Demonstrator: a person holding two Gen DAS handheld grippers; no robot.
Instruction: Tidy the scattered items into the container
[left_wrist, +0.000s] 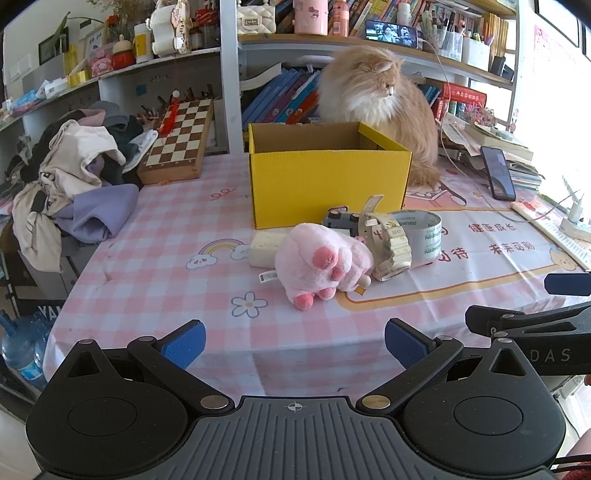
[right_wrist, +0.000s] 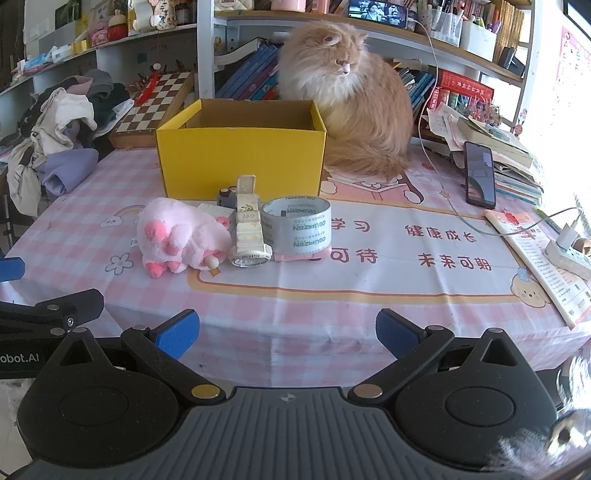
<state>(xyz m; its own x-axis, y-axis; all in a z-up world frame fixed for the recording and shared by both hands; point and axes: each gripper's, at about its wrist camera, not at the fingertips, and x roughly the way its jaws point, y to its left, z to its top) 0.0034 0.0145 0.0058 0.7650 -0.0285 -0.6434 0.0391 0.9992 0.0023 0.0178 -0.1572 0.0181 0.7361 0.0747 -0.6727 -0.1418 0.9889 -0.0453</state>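
Covering the table (right_wrist: 369, 295), pink checked cloth (left_wrist: 177, 236); bookshelves (left_wrist: 424, 48) behind.

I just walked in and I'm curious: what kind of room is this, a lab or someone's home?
Most likely a home, probably a child's study corner. A fluffy cat sits on the pink checked tablecloth, shelves behind hold books, and a pile of clothes lies at the table's edge.

black left gripper (left_wrist: 294, 343), blue ribbed pads (left_wrist: 184, 342), brass pivot screws
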